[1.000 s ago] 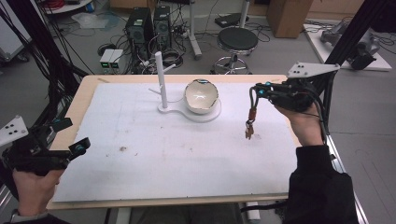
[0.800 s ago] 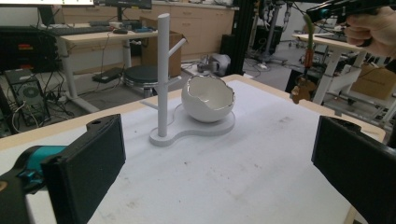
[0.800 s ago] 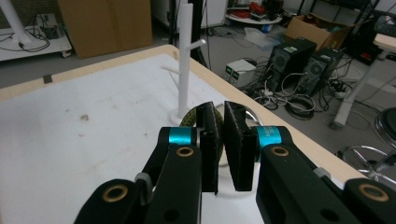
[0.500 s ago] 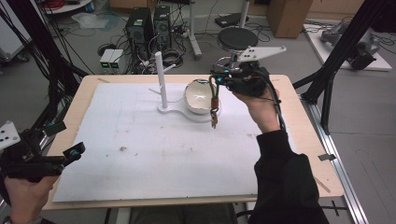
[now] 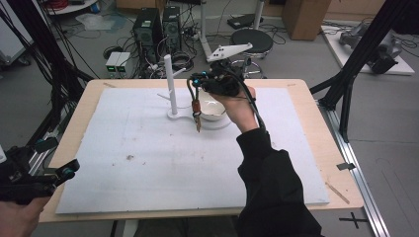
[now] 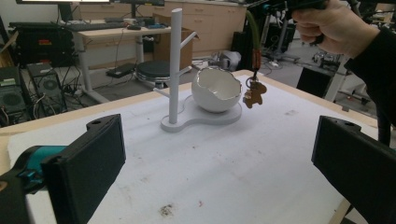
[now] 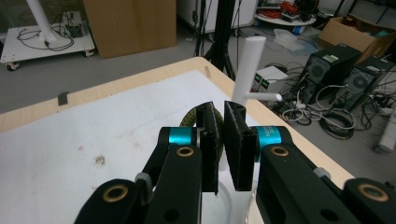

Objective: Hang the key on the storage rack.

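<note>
Keyring (image 5: 196, 111) with a green loop strap and a brown gingerbread-figure charm hangs in the air from the right gripper (image 5: 193, 79), jaws pinched together on the strap; in the right gripper view the green loop (image 7: 192, 117) sits clamped between the pads. It is at the far middle of the table (image 5: 306, 89), over the white foam mat (image 5: 148, 163), just right of the white peg stand (image 5: 170, 81) and in front of the white bowl (image 5: 213, 109) that shares the stand's base. My read: pick-up and carry are done; what's left is getting the loop over one of the stand's side pegs (image 6: 191, 38) and letting go, and it isn't hooked on anything yet. Could equally be headed for the bowl, can't tell. Left gripper (image 5: 54, 160) idles at the near left corner, jaws wide apart, holding nothing. Writing: none legible on keyring, stand or bowl; boxes on the floor beyond the table carry labels too small to read.
</note>
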`<state>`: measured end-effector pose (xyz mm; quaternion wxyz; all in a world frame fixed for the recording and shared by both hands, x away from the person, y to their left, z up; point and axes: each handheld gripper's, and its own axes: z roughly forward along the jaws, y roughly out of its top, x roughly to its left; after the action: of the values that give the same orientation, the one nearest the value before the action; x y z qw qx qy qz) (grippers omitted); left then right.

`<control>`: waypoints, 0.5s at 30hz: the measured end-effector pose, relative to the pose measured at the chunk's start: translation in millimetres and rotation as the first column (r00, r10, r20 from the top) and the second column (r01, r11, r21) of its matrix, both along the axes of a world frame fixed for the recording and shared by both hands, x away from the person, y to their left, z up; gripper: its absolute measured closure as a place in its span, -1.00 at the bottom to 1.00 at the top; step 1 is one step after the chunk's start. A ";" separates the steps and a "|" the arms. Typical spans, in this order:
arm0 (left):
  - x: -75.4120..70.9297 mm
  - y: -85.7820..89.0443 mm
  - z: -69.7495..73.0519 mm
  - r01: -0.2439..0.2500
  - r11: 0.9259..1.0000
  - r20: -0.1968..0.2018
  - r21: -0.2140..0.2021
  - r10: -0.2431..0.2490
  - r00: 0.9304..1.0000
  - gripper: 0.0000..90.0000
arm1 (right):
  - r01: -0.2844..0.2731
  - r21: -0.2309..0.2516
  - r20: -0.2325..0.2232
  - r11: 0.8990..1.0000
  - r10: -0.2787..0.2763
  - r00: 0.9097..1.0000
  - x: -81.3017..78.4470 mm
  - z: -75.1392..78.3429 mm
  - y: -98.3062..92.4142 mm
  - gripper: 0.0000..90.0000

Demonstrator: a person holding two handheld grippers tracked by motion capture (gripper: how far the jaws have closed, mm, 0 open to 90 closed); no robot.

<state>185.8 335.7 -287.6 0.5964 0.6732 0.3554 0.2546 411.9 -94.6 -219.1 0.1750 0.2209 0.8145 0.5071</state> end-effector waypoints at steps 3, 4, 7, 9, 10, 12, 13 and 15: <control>-2.9 0.3 0.2 0.000 1.000 -0.001 0.008 0.000 1.000 -0.93 | -0.007 0.001 -0.005 1.000 0.007 1.000 3.8 -0.4 12.8 0.89; -3.8 0.5 0.2 0.000 1.000 -0.002 0.011 0.000 1.000 -0.93 | -0.007 0.002 -0.005 1.000 0.007 1.000 5.0 -0.6 17.7 0.89; -6.9 1.3 -0.1 -0.007 1.000 -0.001 0.011 0.007 1.000 -0.93 | -0.003 0.001 -0.006 1.000 0.003 1.000 8.0 -1.2 32.0 0.89; -8.6 2.0 -0.4 -0.008 1.000 -0.002 0.013 0.009 1.000 -0.93 | -0.001 -0.002 -0.008 1.000 0.001 1.000 10.8 -2.4 42.2 0.89; -9.8 2.6 -0.6 -0.012 1.000 -0.004 0.016 0.012 1.000 -0.93 | -0.005 -0.007 -0.009 1.000 0.005 1.000 12.3 -3.3 46.1 0.89; -10.8 3.1 -1.0 -0.012 1.000 -0.004 0.016 0.012 1.000 -0.93 | -0.006 -0.008 -0.019 1.000 0.006 1.000 16.8 -6.6 54.9 0.89; -11.5 3.3 -1.3 -0.013 1.000 -0.006 0.017 0.013 1.000 -0.93 | -0.006 -0.008 -0.019 1.000 0.006 1.000 16.8 -6.6 54.9 0.89; -12.8 4.2 -1.8 -0.015 1.000 -0.008 0.021 0.015 1.000 -0.93 | -0.003 -0.009 -0.029 1.000 0.003 1.000 22.5 -11.5 60.9 0.89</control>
<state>173.0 340.0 -289.4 0.5859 0.6778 0.3600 0.2603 434.4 -33.6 -230.6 0.1632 0.2264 0.8195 0.5006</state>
